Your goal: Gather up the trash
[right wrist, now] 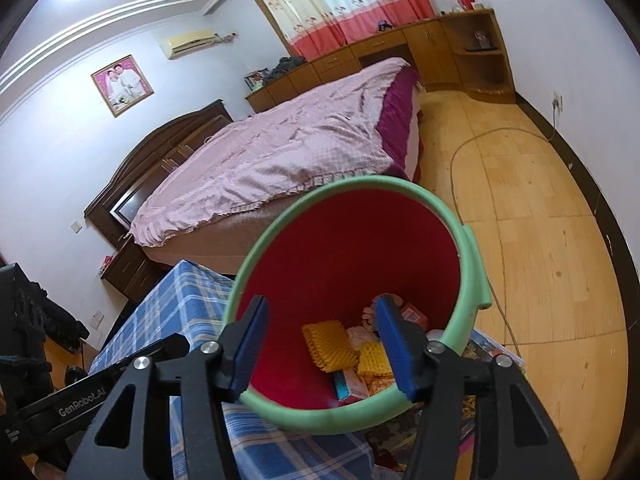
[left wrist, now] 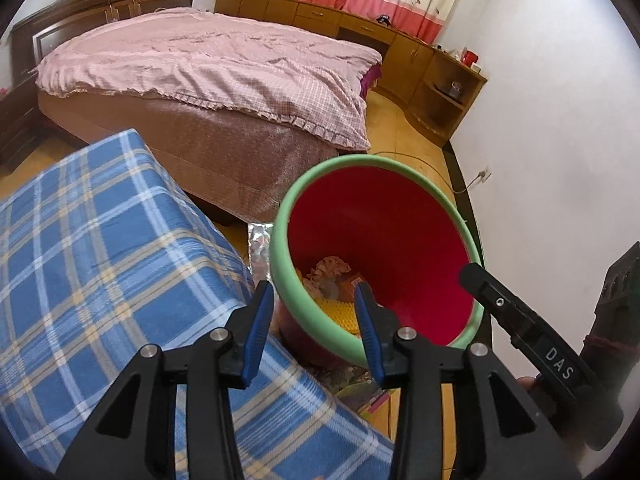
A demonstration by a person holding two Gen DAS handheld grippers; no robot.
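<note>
The red bin [left wrist: 384,248] with its green rim [right wrist: 472,264] stands on the floor just beside the table [left wrist: 100,240], which is draped in a blue plaid cloth. The left tool [left wrist: 316,312] hangs over the bin's near rim with its 2 blue pads apart and nothing between them, 1 pad over the table edge and 1 over the bin mouth. The right tool [right wrist: 324,332] hovers right above the bin mouth, its pads likewise spread and empty. In the bin lie yellow ridged pieces [right wrist: 328,344], small cartons [right wrist: 352,388] and a crumpled brownish wad [left wrist: 330,270]. A pink-covered bed [left wrist: 216,64] fills the room behind. The right wrist view alone shows a cable [right wrist: 472,184] across the wood floor [right wrist: 540,240]; the left alone shows a foil sheet [left wrist: 260,248] between table and bin.
</note>
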